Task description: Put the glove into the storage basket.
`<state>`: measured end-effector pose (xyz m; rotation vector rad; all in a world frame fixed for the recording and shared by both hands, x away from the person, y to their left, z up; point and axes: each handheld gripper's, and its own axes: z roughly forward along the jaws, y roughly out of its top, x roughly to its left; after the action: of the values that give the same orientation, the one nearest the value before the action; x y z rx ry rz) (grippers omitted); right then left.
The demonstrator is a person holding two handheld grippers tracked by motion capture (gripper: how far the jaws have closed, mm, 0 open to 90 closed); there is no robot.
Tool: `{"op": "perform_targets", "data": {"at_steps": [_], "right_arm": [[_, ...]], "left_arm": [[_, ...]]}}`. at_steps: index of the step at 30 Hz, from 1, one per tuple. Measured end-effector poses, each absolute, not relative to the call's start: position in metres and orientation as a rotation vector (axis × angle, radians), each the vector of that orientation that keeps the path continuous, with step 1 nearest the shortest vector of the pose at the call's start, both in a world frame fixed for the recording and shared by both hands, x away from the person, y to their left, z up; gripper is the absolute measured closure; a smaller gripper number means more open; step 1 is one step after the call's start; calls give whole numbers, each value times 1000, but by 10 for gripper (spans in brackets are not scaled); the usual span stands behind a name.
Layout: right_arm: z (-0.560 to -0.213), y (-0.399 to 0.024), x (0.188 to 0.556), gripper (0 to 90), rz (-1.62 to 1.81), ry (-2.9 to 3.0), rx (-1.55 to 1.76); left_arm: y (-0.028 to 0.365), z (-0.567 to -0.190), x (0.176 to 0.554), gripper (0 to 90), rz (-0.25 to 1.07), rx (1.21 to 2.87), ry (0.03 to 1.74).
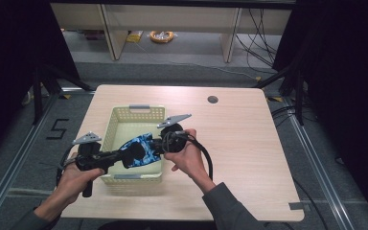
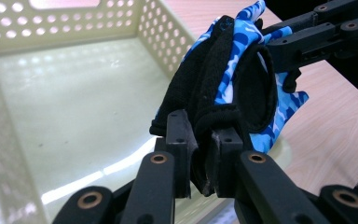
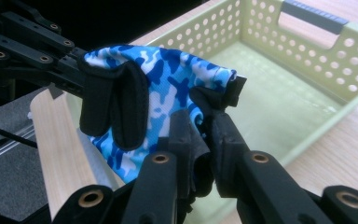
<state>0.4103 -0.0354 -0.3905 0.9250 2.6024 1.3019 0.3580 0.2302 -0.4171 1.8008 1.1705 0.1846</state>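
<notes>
- Left tongs (image 2: 200, 161) and right tongs (image 3: 200, 140) each clench an opposite edge of the blue camouflage glove (image 1: 141, 151).
- Two-point grip keeps glove spread above the perforated basket (image 1: 115, 117), presumably for deposit.

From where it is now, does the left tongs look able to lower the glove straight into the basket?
Probably yes. The left tongs and the right tongs each clamp an end of the blue camouflage glove, held above the basket, whose inside looks bare. The right tongs' grip would have to let go or follow.
</notes>
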Motion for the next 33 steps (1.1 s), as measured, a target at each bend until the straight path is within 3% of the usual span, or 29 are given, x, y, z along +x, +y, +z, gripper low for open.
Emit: {"op": "perform_targets", "data": {"at_steps": [12,26,33], "right_arm": [[-426,-1,420,805,1195,2657,1086],[-452,16,422,792,970,2756,1038],[-457,16,423,765,920,2766,1039]], "left_arm": [[254,-443,381,802,132,1894,1248],[247,-460,389,785,135,2054,1249],[243,-458,391,705,165,2091,1238]]}}
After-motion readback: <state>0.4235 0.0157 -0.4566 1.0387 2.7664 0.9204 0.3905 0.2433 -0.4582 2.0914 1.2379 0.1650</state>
